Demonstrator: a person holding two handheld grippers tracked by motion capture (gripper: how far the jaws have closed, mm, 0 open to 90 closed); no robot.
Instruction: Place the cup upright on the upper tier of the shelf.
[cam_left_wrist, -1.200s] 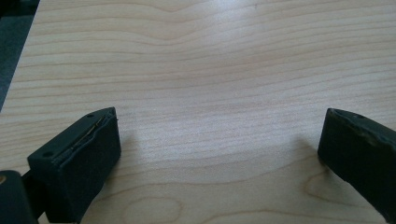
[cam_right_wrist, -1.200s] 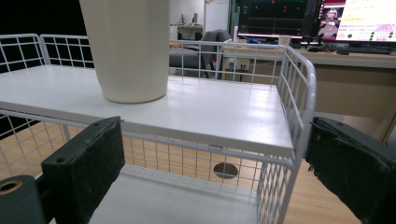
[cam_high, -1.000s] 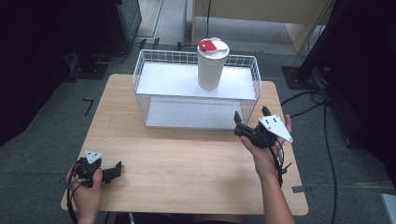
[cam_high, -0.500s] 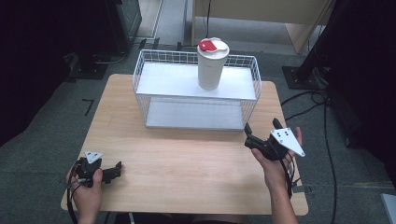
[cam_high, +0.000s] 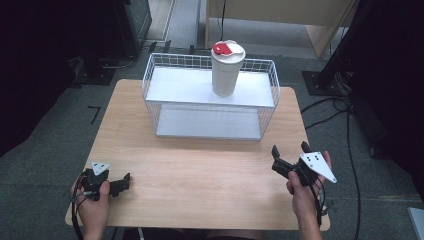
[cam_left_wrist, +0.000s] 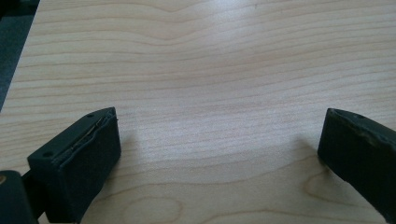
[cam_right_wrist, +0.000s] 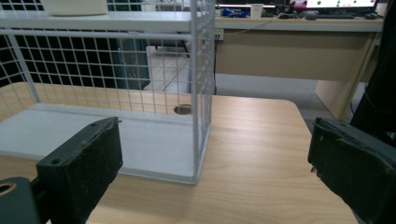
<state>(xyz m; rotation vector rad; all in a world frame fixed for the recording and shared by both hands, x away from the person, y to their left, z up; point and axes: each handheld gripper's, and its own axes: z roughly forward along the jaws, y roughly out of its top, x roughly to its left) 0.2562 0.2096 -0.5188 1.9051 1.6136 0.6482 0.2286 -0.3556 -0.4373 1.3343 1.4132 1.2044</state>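
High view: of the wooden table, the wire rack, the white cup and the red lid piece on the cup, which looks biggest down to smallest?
1. wooden table
2. wire rack
3. white cup
4. red lid piece
The gaps are plain, so nearness to the camera doesn't change the order.

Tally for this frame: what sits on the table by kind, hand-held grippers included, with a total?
White wire shelf rack: 1
White cup with red-marked lid, on the rack's upper shelf: 1
Hand-held grippers, left and right, both open and empty: 2
Total: 4
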